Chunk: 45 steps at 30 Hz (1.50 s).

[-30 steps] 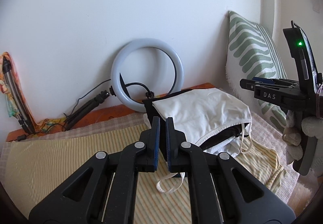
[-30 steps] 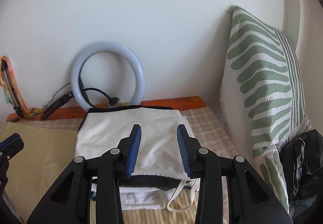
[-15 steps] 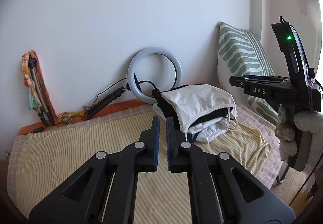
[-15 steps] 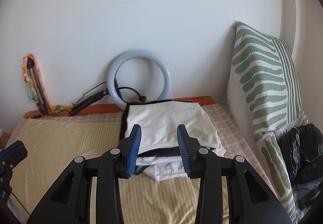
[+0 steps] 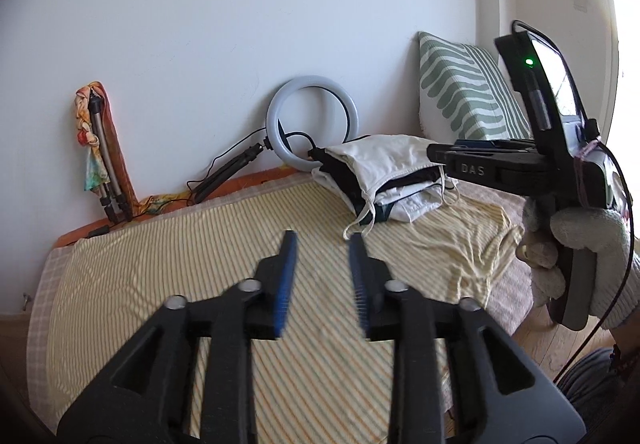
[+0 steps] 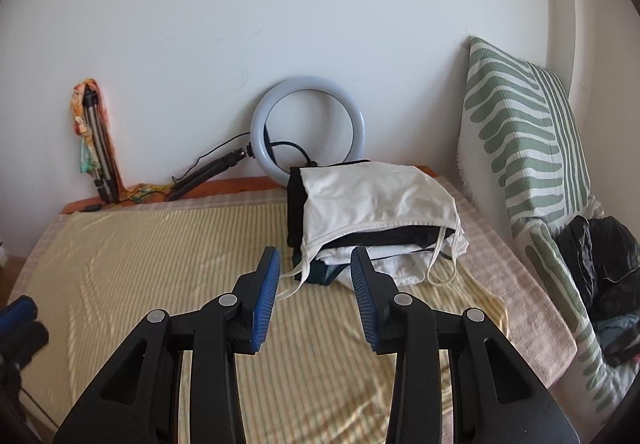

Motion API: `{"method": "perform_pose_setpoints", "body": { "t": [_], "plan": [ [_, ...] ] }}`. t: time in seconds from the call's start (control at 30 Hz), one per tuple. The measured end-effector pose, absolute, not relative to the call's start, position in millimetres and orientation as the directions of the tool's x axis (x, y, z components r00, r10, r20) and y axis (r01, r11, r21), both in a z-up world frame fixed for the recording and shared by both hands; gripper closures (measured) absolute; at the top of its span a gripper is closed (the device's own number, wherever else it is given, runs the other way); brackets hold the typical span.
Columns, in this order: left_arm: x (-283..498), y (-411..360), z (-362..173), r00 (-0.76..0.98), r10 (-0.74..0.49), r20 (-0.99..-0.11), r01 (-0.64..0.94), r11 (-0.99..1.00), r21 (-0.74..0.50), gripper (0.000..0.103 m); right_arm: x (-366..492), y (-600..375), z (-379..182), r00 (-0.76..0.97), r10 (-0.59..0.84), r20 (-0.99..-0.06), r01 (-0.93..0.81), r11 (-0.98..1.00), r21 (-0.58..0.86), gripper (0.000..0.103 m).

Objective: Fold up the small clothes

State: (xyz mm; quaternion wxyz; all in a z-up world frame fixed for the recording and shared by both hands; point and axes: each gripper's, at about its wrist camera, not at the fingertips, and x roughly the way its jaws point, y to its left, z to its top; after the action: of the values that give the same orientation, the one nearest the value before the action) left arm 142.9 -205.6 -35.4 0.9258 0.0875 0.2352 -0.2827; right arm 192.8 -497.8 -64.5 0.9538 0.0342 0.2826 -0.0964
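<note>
Left hand-held gripper [image 5: 322,240] spread, holding nothing, over the striped sheet [image 5: 200,268] mid-bed. Right hand-held gripper [image 6: 316,258] also spread and unloaded, just short of the folded clothes stack [image 6: 372,211] near the bed's far right corner. Ring light [image 6: 308,127] behind stack at far edge; pillow [image 6: 520,147] along right edge.

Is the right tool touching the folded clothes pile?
Apart. In the right wrist view the right tool is open, holding nothing, with striped sheet showing under it, short of the clothes pile.
</note>
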Motion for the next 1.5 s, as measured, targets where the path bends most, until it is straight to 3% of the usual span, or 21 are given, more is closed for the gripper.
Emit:
{"method": "perform_pose_setpoints", "body": {
  "t": [0.17, 0.23, 0.3, 0.4, 0.43, 0.5, 0.6, 0.7, 0.87, 1.03, 1.5],
  "plan": [
    [136, -195, -44, 0.727, -0.484, -0.487, 0.571, 0.820, 0.037, 0.071, 190, -485, -77, 0.824, -0.133, -0.551, 0.198, 0.978, 0.060, 0.067],
    [137, -192, -47, 0.725, -0.484, -0.489, 0.569, 0.822, 0.030, 0.068, 190, -483, -83, 0.825, -0.128, -0.550, 0.201, 0.977, 0.075, 0.059],
    [140, -187, -52, 0.723, -0.485, -0.492, 0.567, 0.823, 0.021, 0.059, 191, -480, -90, 0.823, -0.122, -0.555, 0.197, 0.977, 0.077, 0.058],
    [144, -182, -59, 0.720, -0.480, -0.501, 0.560, 0.828, 0.011, 0.058, 192, -477, -95, 0.824, -0.116, -0.555, 0.191, 0.978, 0.079, 0.057],
    [146, -181, -62, 0.716, -0.480, -0.507, 0.560, 0.828, 0.006, 0.057, 192, -477, -96, 0.827, -0.119, -0.549, 0.194, 0.978, 0.081, 0.052],
    [147, -179, -67, 0.710, -0.482, -0.513, 0.562, 0.827, 0.001, 0.041, 191, -477, -98, 0.836, -0.125, -0.534, 0.202, 0.975, 0.089, 0.041],
    [145, -180, -72, 0.708, -0.485, -0.513, 0.568, 0.823, 0.006, 0.030, 190, -477, -101, 0.841, -0.125, -0.526, 0.199, 0.976, 0.086, 0.035],
    [143, -182, -74, 0.714, -0.479, -0.510, 0.570, 0.821, 0.027, 0.019, 192, -475, -104, 0.843, -0.136, -0.521, 0.199, 0.978, 0.066, 0.022],
    [142, -181, -75, 0.715, -0.487, -0.502, 0.568, 0.823, 0.012, 0.005, 194, -473, -107, 0.842, -0.139, -0.521, 0.197, 0.979, 0.057, 0.021],
    [141, -181, -77, 0.729, -0.467, -0.500, 0.556, 0.831, 0.033, 0.000, 194, -472, -110, 0.845, -0.123, -0.521, 0.188, 0.979, 0.074, 0.021],
    [140, -177, -77, 0.751, -0.427, -0.504, 0.528, 0.847, 0.068, 0.000, 193, -458, -114, 0.852, -0.101, -0.514, 0.155, 0.986, 0.063, 0.021]
  ]
}}
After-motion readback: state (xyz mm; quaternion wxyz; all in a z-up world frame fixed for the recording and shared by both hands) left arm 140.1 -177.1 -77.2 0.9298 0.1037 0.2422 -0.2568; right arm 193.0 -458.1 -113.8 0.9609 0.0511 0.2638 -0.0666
